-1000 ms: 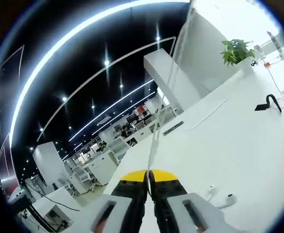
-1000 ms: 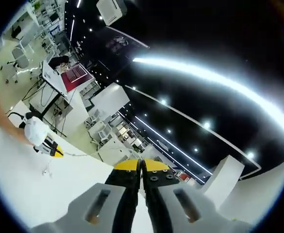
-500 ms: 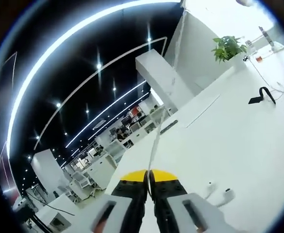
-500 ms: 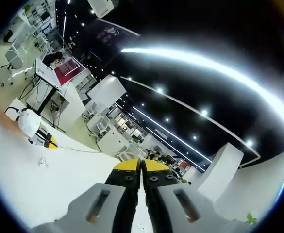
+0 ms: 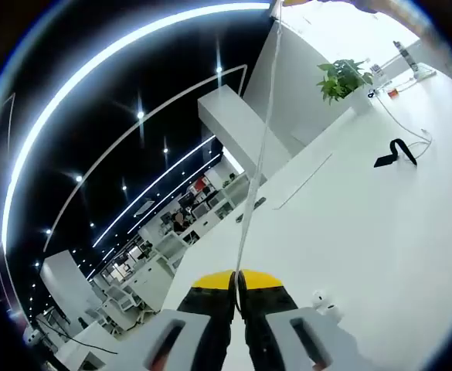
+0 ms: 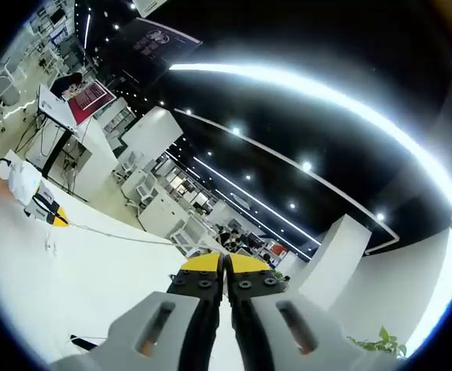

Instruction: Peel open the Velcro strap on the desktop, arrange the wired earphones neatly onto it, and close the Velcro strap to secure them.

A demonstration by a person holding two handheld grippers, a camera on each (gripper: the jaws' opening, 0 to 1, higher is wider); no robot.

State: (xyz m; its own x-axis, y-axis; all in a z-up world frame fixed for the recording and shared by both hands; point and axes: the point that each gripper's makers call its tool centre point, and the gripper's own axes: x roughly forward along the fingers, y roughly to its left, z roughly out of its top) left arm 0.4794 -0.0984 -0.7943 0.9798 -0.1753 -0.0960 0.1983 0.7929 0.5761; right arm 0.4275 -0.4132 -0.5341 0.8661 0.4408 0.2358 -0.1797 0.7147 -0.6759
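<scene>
Both grippers are shut on the white earphone cable and hold it taut between them above the white desk (image 5: 365,232). In the left gripper view my left gripper (image 5: 237,280) pinches the cable (image 5: 258,154), which runs straight up to the view's top edge. Two white earbuds (image 5: 324,306) lie on the desk just right of the jaws. The black Velcro strap (image 5: 395,152) lies apart at the far right. In the right gripper view my right gripper (image 6: 224,265) holds the cable (image 6: 125,236), which stretches left to the left gripper (image 6: 49,213). Beneath that gripper are the earbuds (image 6: 50,246).
A potted green plant (image 5: 341,77) stands at the desk's far edge with small items and a thin wire (image 5: 399,124) near it. The strap's black end (image 6: 86,340) shows at the bottom left of the right gripper view. An open office with desks lies beyond.
The grippers have drawn further apart with the cable taut between them. The left gripper looks smaller and farther left in the right gripper view. The earbuds have come closer to the left jaws.
</scene>
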